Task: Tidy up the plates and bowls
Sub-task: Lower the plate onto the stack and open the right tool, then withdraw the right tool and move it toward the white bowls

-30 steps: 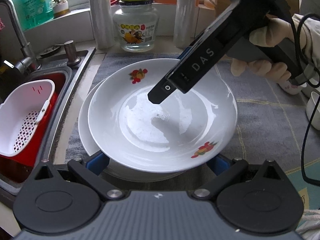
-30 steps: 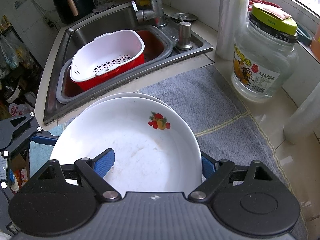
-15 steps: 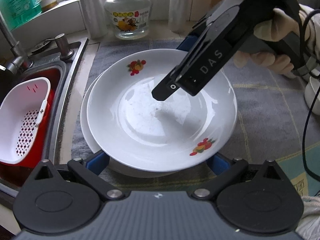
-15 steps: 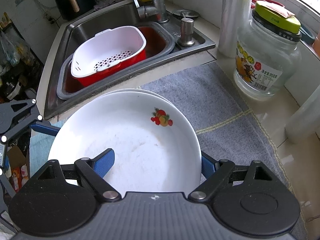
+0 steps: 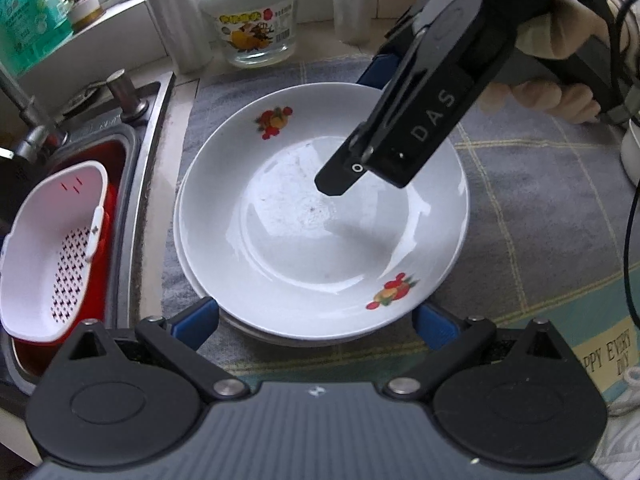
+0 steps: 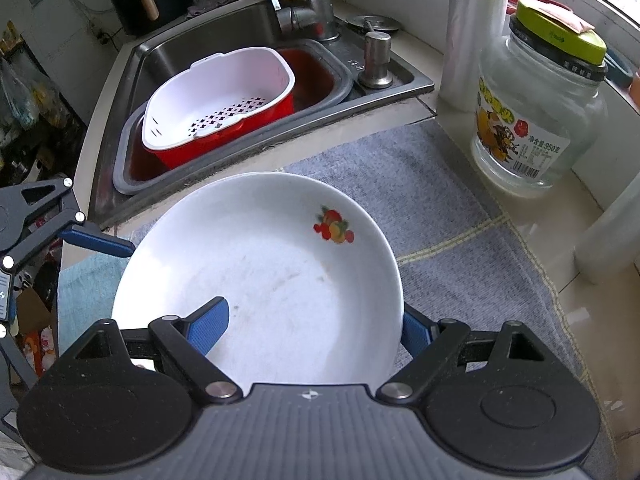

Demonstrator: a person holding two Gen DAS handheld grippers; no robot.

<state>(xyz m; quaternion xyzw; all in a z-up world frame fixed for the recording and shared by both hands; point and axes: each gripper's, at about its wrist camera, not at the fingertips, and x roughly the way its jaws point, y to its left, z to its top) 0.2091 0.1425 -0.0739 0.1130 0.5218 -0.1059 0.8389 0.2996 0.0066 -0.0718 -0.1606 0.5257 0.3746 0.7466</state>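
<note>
A white plate with fruit prints (image 5: 280, 240) (image 6: 260, 280) lies on a second white plate (image 5: 177, 224), of which only a thin edge shows on the sink side. My left gripper (image 5: 316, 322) is open, its blue fingers (image 5: 196, 320) low at the near rim, one at each side. My right gripper (image 6: 314, 316) is open and straddles the opposite rim. One finger hangs over the plate's inside, the other sits just outside the rim. In the left wrist view a gloved hand (image 5: 560, 100) holds the right gripper over the plate.
The plates rest on a grey mat (image 6: 440, 200) beside a steel sink (image 6: 200, 40). In the sink stands a white colander in a red basin (image 6: 220, 100). A glass jar (image 6: 532, 120) and plastic rolls (image 6: 476, 32) stand by the window. A white cup (image 5: 632, 148) is at the right.
The top plate has slid toward the sink and now covers the lower plate almost fully. My left gripper has rolled a little. The right gripper has stayed put.
</note>
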